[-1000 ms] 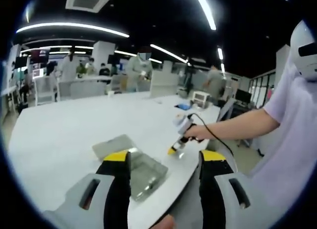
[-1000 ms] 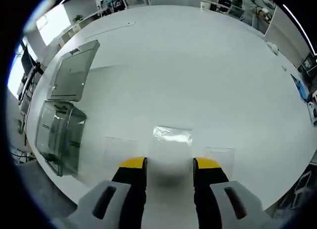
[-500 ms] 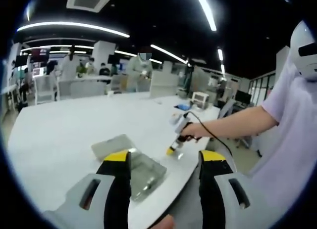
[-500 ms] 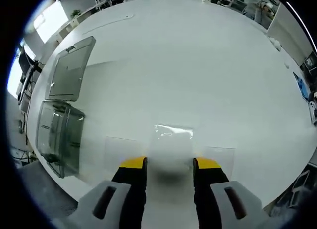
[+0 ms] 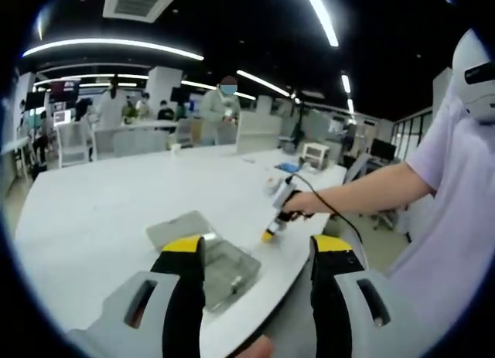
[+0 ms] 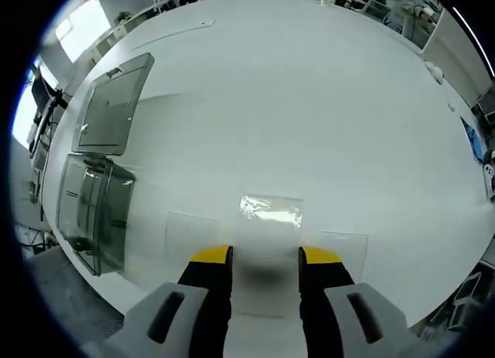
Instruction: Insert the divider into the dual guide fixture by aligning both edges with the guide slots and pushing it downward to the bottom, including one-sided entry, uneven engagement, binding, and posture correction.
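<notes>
Two yellow-tipped grippers, left (image 5: 257,254) and right (image 6: 264,257), stay parted and empty; right hovers as before over clear flat plastic divider sheets (image 6: 269,211), smoky transparent box-shaped fixture (image 6: 91,211) at nine o'clock.

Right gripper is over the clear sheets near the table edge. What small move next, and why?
Probably lower the right gripper and close on the clear divider just ahead. Its jaws stand open and empty, and the clear box sits off to the side, nothing in it yet.

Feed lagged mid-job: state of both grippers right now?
Left gripper: open, empty.
Right gripper: open over the clear plastic divider sheet, not gripping.
</notes>
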Available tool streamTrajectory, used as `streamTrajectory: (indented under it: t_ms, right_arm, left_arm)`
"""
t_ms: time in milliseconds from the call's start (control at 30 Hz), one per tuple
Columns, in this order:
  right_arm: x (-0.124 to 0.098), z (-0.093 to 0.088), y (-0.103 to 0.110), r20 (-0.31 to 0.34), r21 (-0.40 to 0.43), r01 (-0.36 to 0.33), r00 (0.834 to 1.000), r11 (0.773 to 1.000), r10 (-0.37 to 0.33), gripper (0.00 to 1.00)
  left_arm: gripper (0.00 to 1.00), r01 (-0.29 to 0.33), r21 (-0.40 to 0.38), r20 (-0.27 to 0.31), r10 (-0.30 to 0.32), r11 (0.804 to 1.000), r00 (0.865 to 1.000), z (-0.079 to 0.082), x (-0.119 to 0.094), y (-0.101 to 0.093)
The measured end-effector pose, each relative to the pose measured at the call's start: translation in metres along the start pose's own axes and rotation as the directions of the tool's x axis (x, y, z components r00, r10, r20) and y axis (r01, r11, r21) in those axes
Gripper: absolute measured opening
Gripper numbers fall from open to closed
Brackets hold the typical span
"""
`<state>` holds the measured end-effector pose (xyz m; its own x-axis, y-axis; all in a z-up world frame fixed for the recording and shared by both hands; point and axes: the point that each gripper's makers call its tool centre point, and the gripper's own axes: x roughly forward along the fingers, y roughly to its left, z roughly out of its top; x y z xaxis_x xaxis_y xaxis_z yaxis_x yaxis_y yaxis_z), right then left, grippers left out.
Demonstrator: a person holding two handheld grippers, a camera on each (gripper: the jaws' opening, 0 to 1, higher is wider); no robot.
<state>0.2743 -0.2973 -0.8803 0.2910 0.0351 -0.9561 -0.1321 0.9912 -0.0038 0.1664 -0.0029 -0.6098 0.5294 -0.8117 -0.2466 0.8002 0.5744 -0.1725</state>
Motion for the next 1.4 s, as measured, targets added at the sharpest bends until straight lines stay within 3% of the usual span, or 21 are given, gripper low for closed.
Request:
streamTrajectory:
  t_ms: [833, 1400]
  right_arm:
    - [-0.009, -0.003, 0.002, 0.034, -0.006, -0.057, 0.998, 0.998, 0.057, 0.27]
    - [-0.02, 0.0, 0.002, 0.056, -0.018, -0.06, 0.997, 0.998, 0.061, 0.27]
  left_arm:
    - [0.52, -0.048, 0.022, 0.017, 0.047, 0.999, 0.999, 0.002, -0.008, -0.02]
    - [0.52, -0.043, 0.016, 0.023, 0.043, 0.999, 0.999, 0.0, -0.008, -0.027]
